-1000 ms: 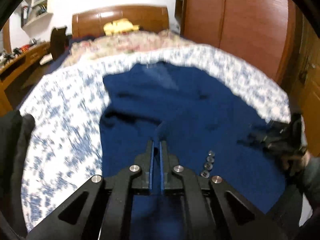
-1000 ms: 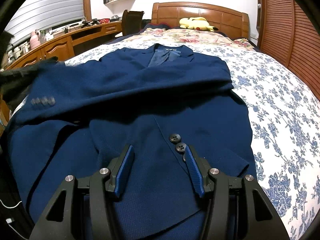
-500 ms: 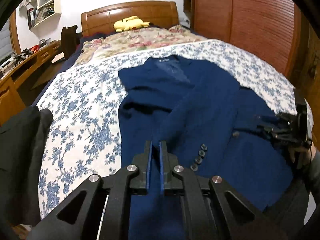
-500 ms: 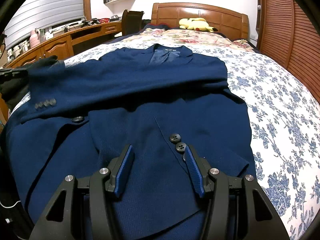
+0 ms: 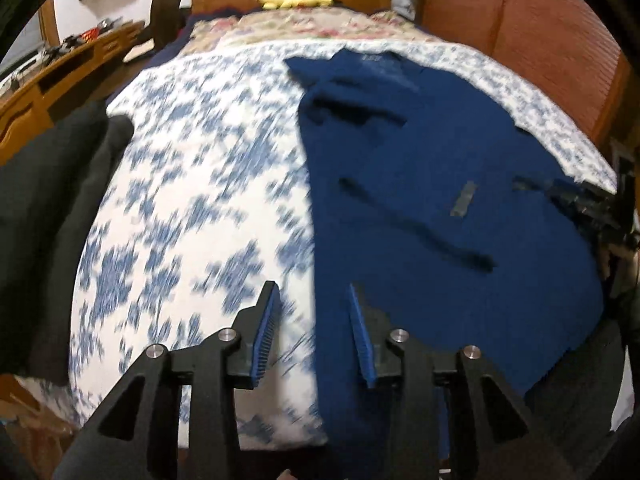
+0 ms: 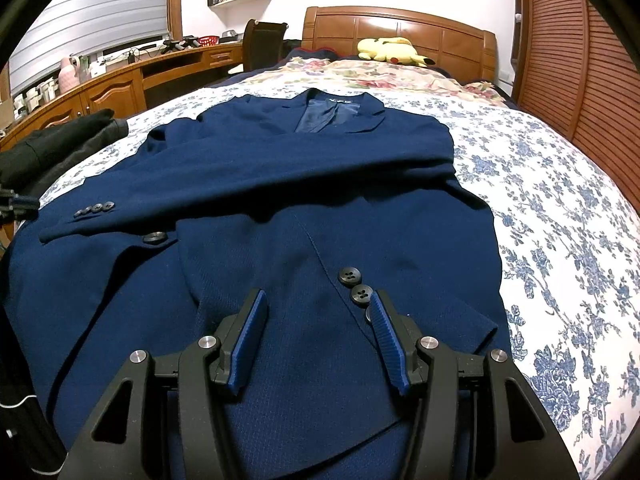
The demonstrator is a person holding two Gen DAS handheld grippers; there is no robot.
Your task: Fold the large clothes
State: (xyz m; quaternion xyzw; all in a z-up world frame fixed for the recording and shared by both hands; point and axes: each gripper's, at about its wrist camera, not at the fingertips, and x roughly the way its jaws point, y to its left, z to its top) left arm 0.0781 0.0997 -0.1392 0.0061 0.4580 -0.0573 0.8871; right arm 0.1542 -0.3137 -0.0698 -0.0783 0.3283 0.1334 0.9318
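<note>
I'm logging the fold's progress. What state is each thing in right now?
Blue jacket: flat on the bed, front up, one sleeve folded across the chest.
Folded sleeve: lying free, gripped by nothing.
Left gripper: fingers opening, nothing between them.
Right gripper: open above the jacket's lower front.
Black garment: heaped at the bed's edge.

A plain navy-blue woven suit jacket (image 6: 304, 216) with dark grey four-hole buttons (image 6: 350, 275) lies on a white bedspread printed with blue flowers (image 6: 568, 240). Toward the head edge of the bed sits a cream quilt with red and green floral print (image 6: 384, 76), and on it a bright yellow plush toy with a red cheek spot (image 6: 390, 50). The carved headboard (image 6: 400, 24) is glossy reddish-brown wood. A black garment (image 6: 60, 140) rests at the bed's left edge. Both matt black grippers carry ribbed blue pads (image 6: 250, 342).
</note>
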